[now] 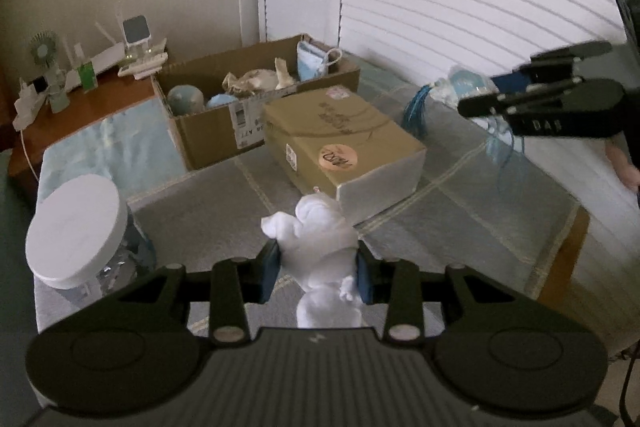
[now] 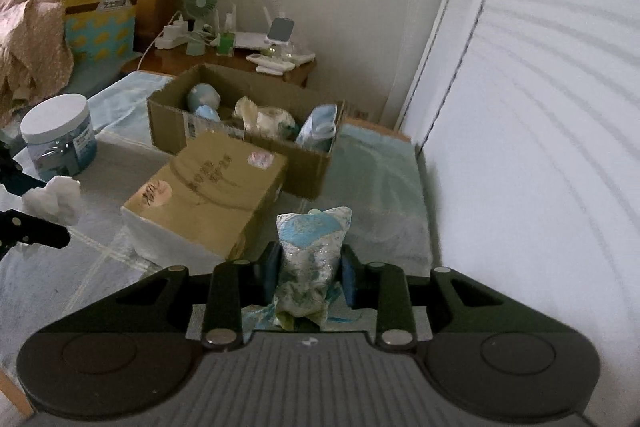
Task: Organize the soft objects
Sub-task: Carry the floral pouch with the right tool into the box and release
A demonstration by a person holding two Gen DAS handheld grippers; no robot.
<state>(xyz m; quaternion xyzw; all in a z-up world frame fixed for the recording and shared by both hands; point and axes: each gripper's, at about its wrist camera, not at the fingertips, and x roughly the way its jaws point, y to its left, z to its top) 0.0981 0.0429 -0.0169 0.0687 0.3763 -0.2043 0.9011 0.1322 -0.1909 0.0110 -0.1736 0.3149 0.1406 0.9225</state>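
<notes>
Pinching a white cotton wad (image 1: pixel 320 239), left gripper (image 1: pixel 318 273) holds it above the grey cloth (image 1: pixel 224 203), near the closed carton (image 1: pixel 344 143). Right gripper (image 2: pixel 308 277) clamps a blue-patterned plastic pouch (image 2: pixel 312 247), short of the open cardboard box (image 2: pixel 244 131) of soft items.

White cotton wad (image 1: pixel 320 239), blue-patterned pouch (image 2: pixel 312 251), brown cardboard boxes (image 1: pixel 344 143), pale checked cloth (image 1: pixel 460 211).

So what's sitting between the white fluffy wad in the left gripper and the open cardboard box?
The closed cardboard box lies between the white wad and the open box, as the left wrist view shows.
</notes>
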